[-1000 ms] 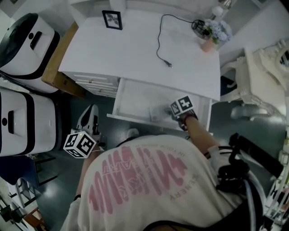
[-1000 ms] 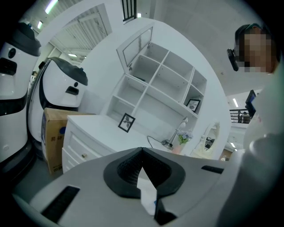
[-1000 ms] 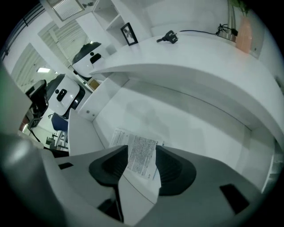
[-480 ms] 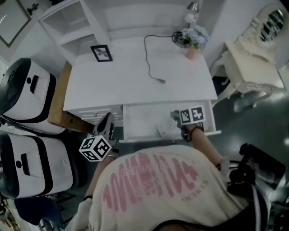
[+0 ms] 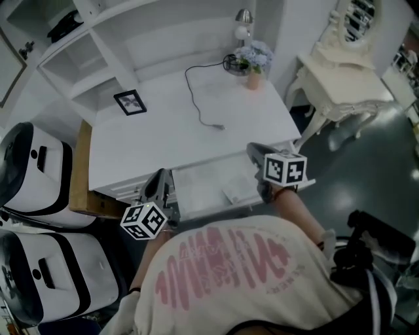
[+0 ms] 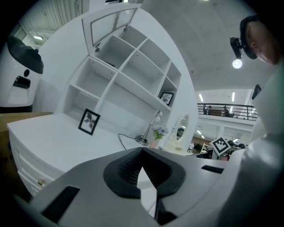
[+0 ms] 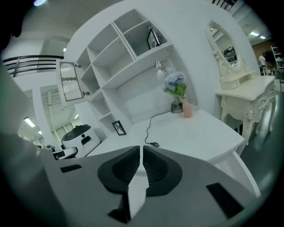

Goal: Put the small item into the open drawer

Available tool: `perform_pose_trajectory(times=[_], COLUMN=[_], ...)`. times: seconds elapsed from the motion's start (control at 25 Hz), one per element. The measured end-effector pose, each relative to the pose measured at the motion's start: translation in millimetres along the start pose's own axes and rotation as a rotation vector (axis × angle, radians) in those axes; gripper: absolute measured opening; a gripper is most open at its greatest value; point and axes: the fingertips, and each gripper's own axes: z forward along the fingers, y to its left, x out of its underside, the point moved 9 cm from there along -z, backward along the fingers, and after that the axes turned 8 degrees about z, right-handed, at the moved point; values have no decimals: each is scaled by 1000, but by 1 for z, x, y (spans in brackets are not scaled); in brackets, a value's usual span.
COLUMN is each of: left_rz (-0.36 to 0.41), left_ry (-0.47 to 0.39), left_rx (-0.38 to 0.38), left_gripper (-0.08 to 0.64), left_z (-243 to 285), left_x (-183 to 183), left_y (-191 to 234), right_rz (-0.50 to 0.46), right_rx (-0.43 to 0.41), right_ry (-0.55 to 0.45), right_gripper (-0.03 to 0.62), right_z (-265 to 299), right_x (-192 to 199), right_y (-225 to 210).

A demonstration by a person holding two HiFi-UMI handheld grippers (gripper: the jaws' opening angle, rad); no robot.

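One small item (image 5: 234,194), flat and pale (its details are too faint to make out), lies inside the open drawer (image 5: 200,186), in the drawer's right half and near its front edge. Over the drawer's right end hangs the right gripper (image 5: 251,150), clear of the item. Its jaws are closing, the pads almost met with only a thin slit between them and nothing in it. At the drawer's left front corner is the left gripper (image 5: 162,174), its jaws together at the tips and empty. Behind the drawer spreads the white desk (image 5: 157,137) it slides out of. A black cable (image 5: 198,98) lies straight back from the drawer, and a framed picture (image 5: 129,102) stands back and to the left of it. A vase of flowers (image 5: 251,64) and a lamp (image 5: 243,18) stand far back to the right. Left of the drawer, beyond a wooden panel (image 5: 78,173), stand two white machines (image 5: 29,176). Right of the drawer, well apart from it, stands a cream dressing table (image 5: 340,78).
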Motion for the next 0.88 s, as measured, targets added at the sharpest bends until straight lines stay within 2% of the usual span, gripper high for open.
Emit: perform_pose_trajectory(times=[0.16,0.36,0.88], left_rz=[4,6,8], left_ry=[-6,11,25], left_rx=[40,70,73], left_gripper=[29,29,29], left_z=[11,22,25], left_x=[-4,-2,3], left_y=[-6,-15,-18], right_rz=[-19,-37,11], right_rx=[1,28,40], right_ry=[-47,-35,-25], right_gripper=[40,29,21], right_z=[-10,-16,-18], right_x=[-7,-4,8], right_y=[9,6,-10])
